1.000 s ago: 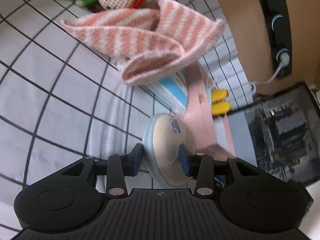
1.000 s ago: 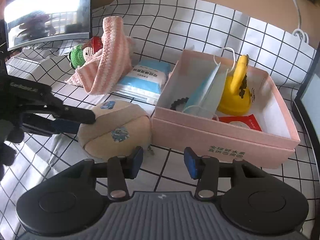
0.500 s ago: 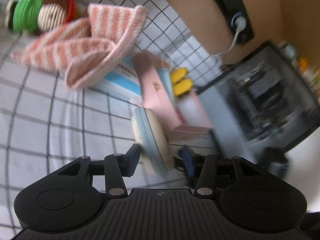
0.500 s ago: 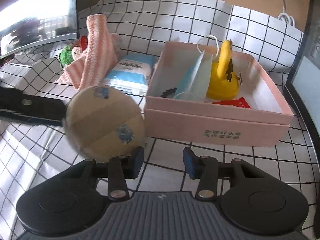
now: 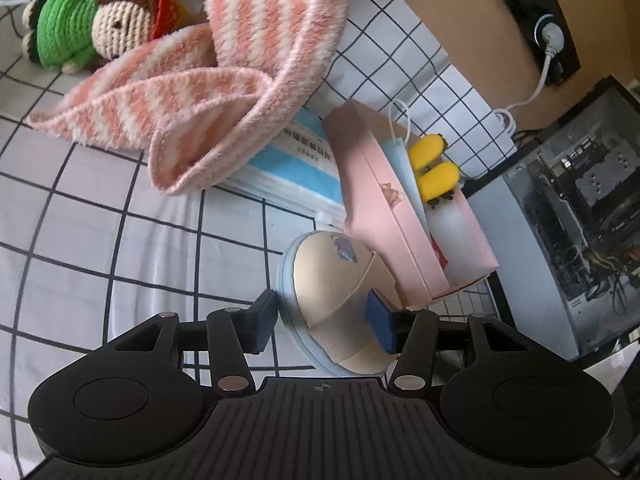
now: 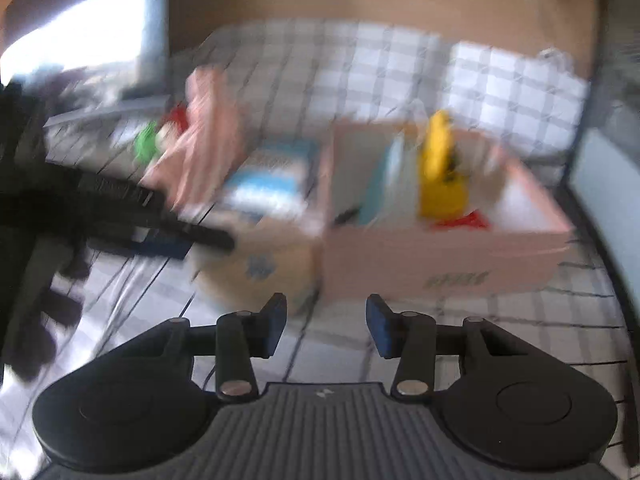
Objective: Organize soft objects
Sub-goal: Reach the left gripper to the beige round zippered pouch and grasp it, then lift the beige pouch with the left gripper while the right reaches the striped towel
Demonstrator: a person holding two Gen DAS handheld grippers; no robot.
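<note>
My left gripper is shut on a round beige cushion with a blue rim, held just beside the near corner of the pink box. The box holds a blue face mask and a yellow toy. A pink-and-white striped scarf and a green crocheted doll lie further off on the checked cloth. My right gripper is open and empty in front of the box; its view is blurred, with the cushion and left gripper at left.
A blue-and-white packet lies between scarf and box. A computer case stands to the right of the box, a power strip with a white cable hangs on the brown wall, and a monitor stands back left.
My left gripper swung with the cushion, lifting it, then brought it back down beside the box corner. My right gripper has pulled back and is moving, so its view is blurred.
</note>
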